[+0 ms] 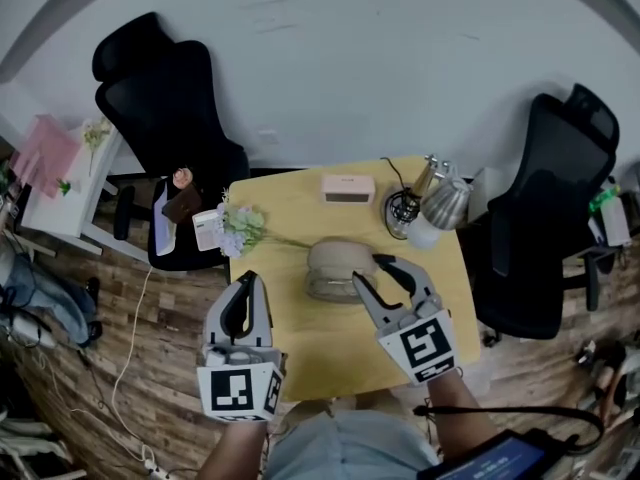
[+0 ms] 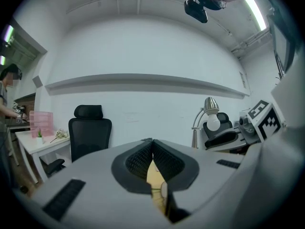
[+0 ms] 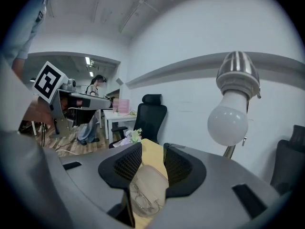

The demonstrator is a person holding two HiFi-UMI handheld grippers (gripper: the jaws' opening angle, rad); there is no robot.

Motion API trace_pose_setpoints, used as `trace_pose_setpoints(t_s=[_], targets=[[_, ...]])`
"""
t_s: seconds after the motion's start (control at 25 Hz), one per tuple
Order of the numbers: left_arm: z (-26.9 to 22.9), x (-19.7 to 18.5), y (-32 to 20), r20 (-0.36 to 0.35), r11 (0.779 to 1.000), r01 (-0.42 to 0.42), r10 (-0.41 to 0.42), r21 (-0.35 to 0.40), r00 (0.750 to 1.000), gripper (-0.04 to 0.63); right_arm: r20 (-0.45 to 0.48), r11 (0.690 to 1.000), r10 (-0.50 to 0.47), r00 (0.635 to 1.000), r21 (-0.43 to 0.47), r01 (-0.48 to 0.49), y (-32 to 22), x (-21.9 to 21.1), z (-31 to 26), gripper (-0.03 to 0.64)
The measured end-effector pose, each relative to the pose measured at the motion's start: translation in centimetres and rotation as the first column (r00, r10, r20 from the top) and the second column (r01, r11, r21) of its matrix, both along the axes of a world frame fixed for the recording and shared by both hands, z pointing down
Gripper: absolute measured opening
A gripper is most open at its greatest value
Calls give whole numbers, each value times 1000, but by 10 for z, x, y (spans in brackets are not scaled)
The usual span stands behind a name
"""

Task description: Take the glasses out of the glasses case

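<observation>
- The glasses case (image 1: 335,266) lies at the middle of the yellow tabletop (image 1: 300,343), its beige lid raised. The glasses (image 3: 143,200) lie in the lower half, exposed and ready to be picked out.
- The right gripper (image 1: 372,271) sits just right of the case and is aimed at its open end, probably to line up a grip on the frame.
- Its jaws stand well apart. The right gripper view shows the case and glasses in the gap beyond them, but the pads press on nothing.
- The left gripper (image 1: 250,278) hangs at the lower left, well apart from the case, probably waiting to steady it.
- Its jaws are closed tip to tip and hold nothing.
</observation>
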State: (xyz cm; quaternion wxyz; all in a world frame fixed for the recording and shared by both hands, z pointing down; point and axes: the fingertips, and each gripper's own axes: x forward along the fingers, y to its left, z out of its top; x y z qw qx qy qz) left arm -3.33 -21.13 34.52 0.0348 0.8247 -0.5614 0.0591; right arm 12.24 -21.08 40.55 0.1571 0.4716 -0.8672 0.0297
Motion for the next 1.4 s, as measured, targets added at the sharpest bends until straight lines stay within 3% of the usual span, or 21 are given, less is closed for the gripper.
trace_pose_setpoints(t_s=[0.8, 1.4], targets=[[39, -23, -12, 23, 991, 99, -97, -91, 995, 6, -48, 971, -158, 986, -187, 146, -15, -27, 93, 149], [65, -33, -26, 38, 979, 133, -128, -152, 991, 6, -128, 908, -252, 959, -373, 189, -9, -30, 173, 133]])
